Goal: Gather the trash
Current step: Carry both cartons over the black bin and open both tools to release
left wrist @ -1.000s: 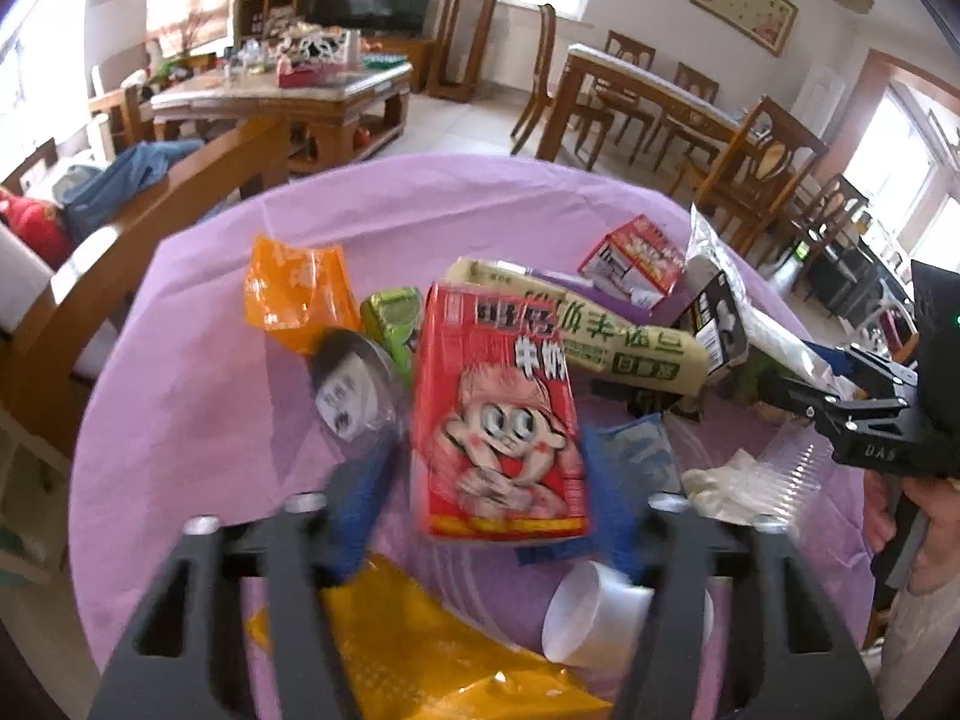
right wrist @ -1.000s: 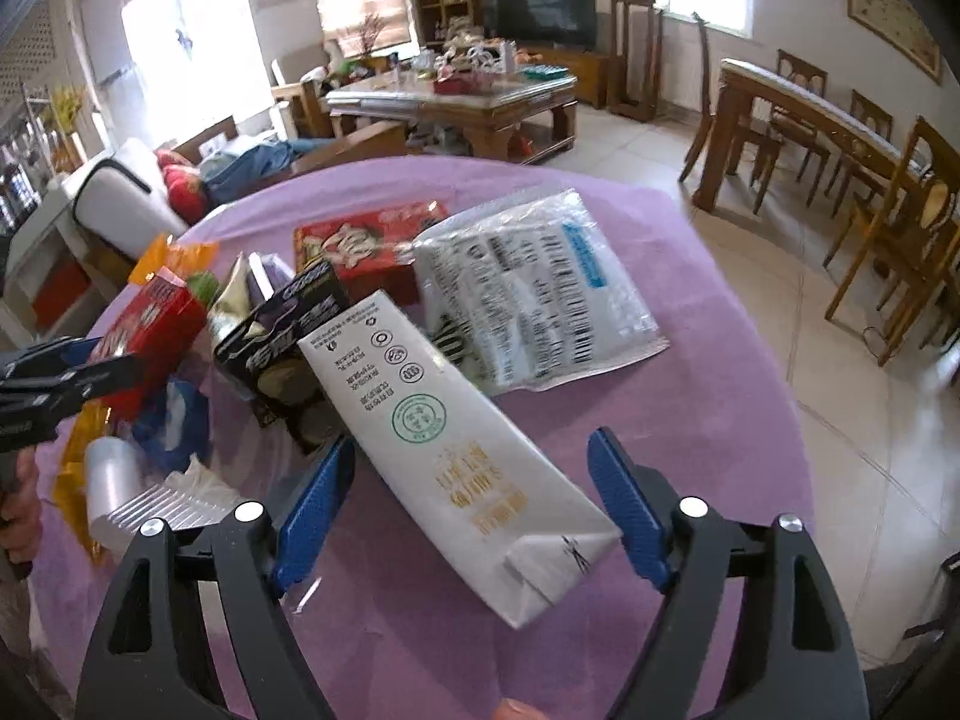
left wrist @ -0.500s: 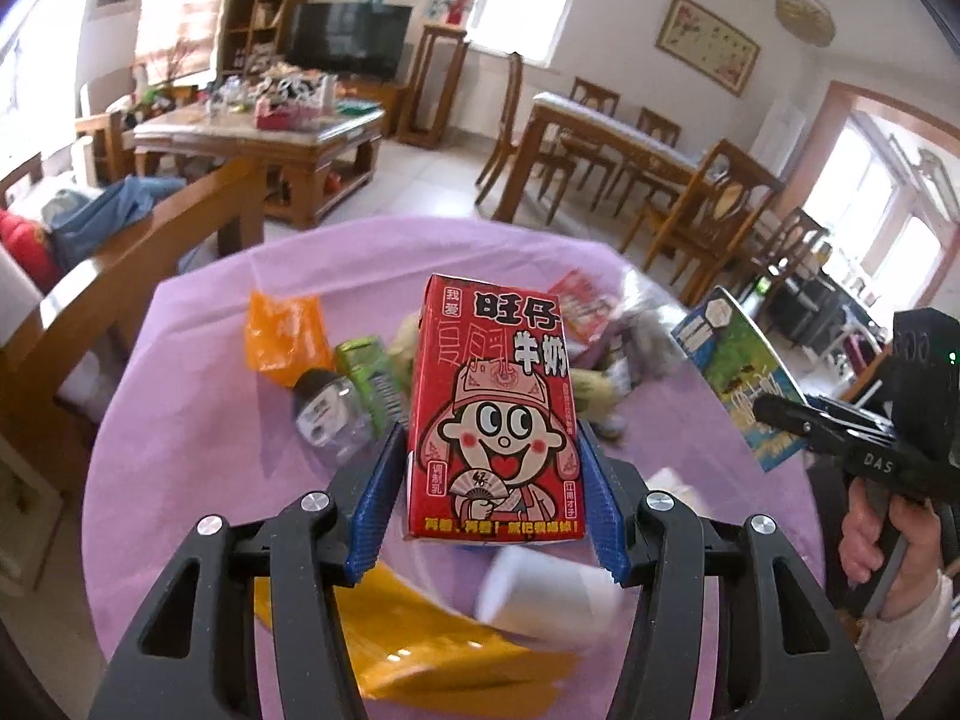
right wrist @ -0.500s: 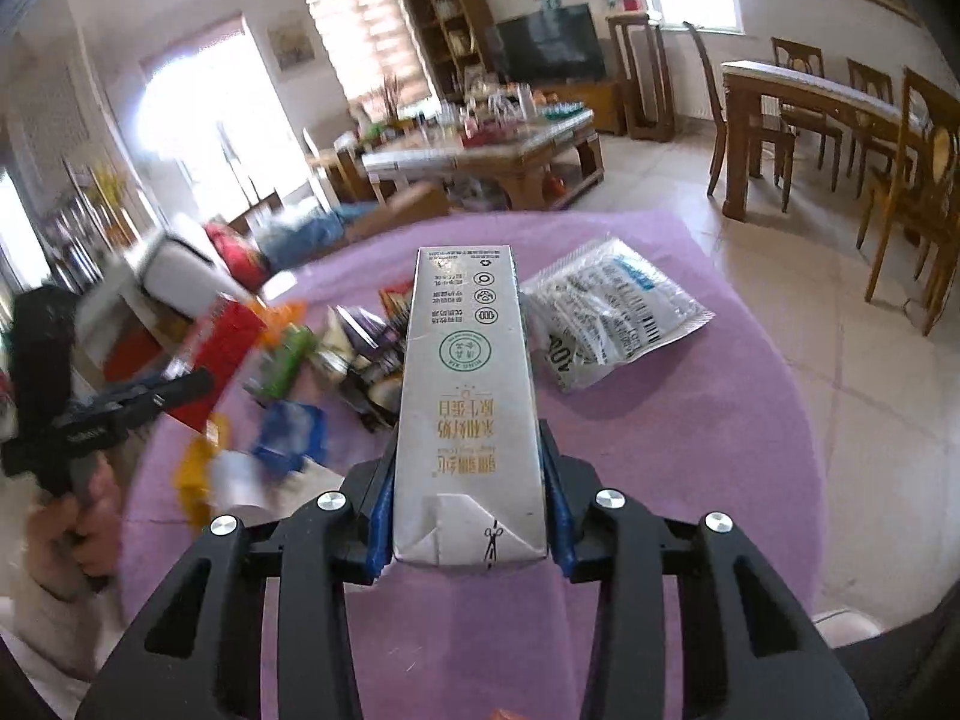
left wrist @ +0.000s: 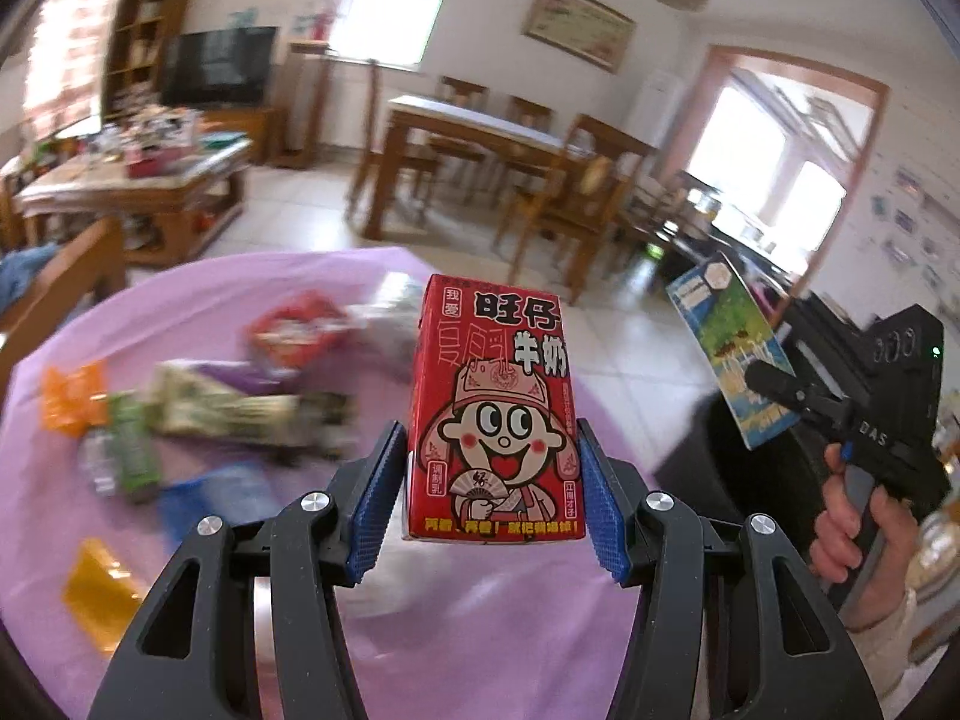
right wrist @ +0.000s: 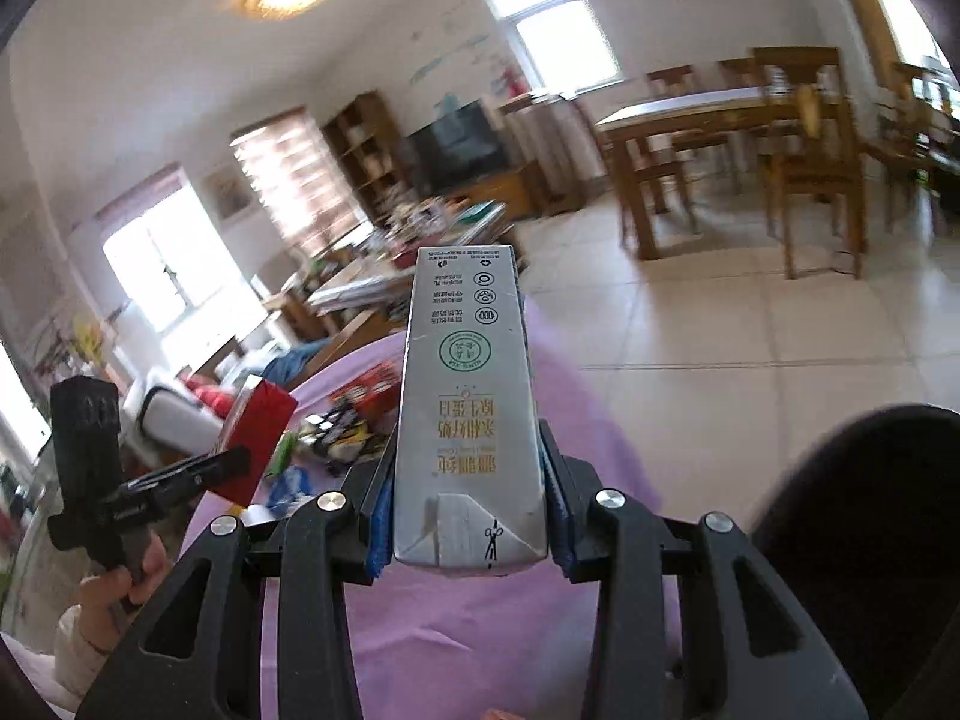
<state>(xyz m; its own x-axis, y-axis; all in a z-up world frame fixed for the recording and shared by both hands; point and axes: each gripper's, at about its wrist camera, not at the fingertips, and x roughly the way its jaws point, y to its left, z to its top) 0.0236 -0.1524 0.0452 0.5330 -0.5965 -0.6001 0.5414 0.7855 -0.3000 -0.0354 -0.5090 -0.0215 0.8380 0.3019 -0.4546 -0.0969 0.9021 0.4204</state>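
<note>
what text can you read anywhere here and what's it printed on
"旺仔牛奶": front of the red milk carton in the left gripper.
"我爱": small box at that carton's top left corner.
"DAS": body of the right gripper.
Gold and green print on the tall white carton: upside down, too small to read.
Wrappers on the purple tablecloth: blurred.

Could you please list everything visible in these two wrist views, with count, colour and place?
red milk carton: 1, red, clamped upright in the left gripper
tall carton: 1, grey-white, clamped in the right gripper
table: 1, purple cloth, below both grippers
orange wrapper: 1, orange, table's left edge
yellow packet: 1, yellow, near left
black bin: 1, black, lower right of the right view
left gripper: black, blue pads
right gripper: black, blue pads
</note>
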